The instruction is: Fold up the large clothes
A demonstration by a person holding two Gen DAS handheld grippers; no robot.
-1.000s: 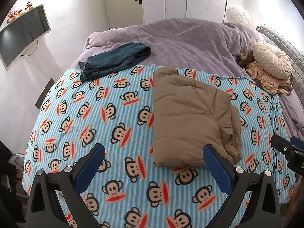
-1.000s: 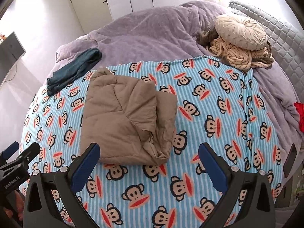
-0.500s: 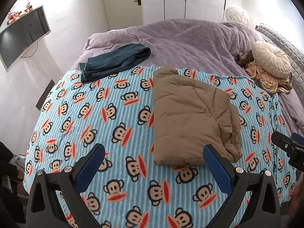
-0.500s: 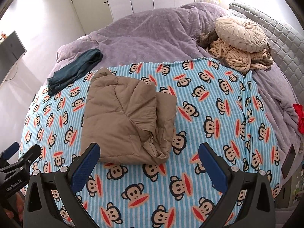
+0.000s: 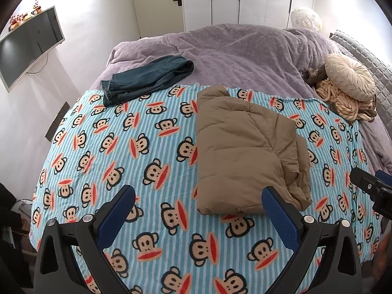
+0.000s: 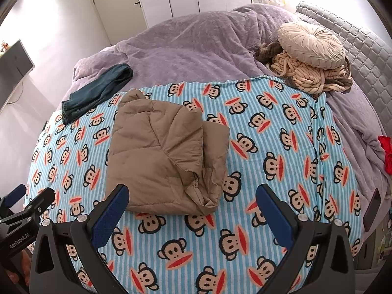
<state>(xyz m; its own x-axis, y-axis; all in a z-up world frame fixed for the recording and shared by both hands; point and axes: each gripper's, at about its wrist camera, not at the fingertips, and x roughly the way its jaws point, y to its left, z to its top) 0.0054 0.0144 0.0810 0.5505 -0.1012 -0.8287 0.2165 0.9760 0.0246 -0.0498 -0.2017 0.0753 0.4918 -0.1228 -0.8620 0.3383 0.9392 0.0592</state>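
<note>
A tan quilted jacket (image 5: 245,152) lies folded into a thick rectangle on the blue striped monkey-print blanket (image 5: 122,152); it also shows in the right wrist view (image 6: 161,156). My left gripper (image 5: 198,210) is open and empty, held above the blanket just short of the jacket's near edge. My right gripper (image 6: 193,208) is open and empty, over the blanket near the jacket's near right corner. Folded dark blue jeans (image 5: 147,78) lie at the far left, also seen in the right wrist view (image 6: 98,90).
A purple duvet (image 5: 245,54) covers the far half of the bed. A round cream cushion (image 6: 311,44) sits on a knitted throw (image 6: 308,78) by the padded headboard (image 6: 355,49). A red item (image 6: 387,152) and a dark phone (image 6: 371,208) lie at the right edge. A monitor (image 5: 29,46) hangs on the left wall.
Both grippers have drawn back and up slightly from the jacket, staying open. The jacket and jeans have not moved.
</note>
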